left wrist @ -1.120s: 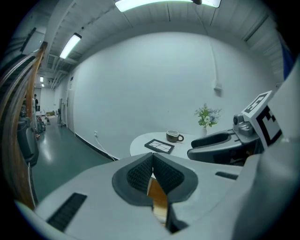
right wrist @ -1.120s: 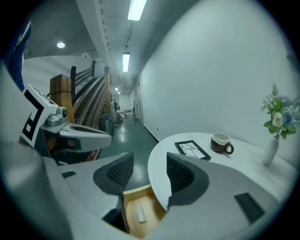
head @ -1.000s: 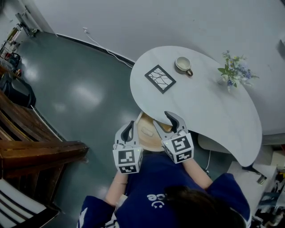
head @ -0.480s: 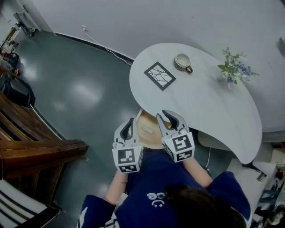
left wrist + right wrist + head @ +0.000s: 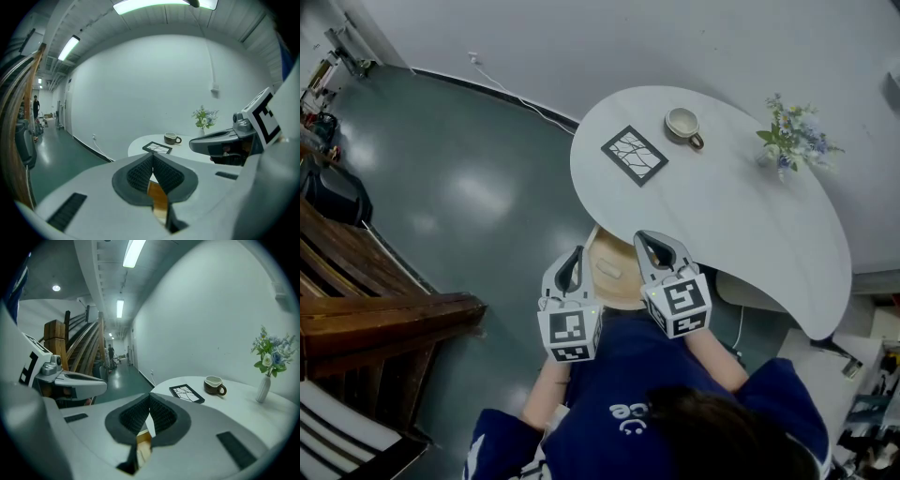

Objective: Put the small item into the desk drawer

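Observation:
The wooden drawer [image 5: 619, 292] stands pulled out under the near edge of the white desk [image 5: 750, 225]. A small pale item [image 5: 607, 270] lies inside it. My left gripper [image 5: 574, 255] hovers over the drawer's left side, shut with nothing in it; its pads meet in the left gripper view [image 5: 152, 158]. My right gripper [image 5: 649, 240] hangs over the drawer's right side by the desk edge. Its jaws have just been closing and now stand shut with nothing between them [image 5: 150, 400].
On the desk are a black-framed picture [image 5: 635, 155], a cup [image 5: 684, 123] and a vase of flowers [image 5: 792, 141]. Dark wooden furniture [image 5: 366, 309] stands at the left. A cable [image 5: 516, 98] runs along the wall base.
The right gripper's jaws went from wide apart to shut, with nothing caught between them. Both grippers stayed over the drawer.

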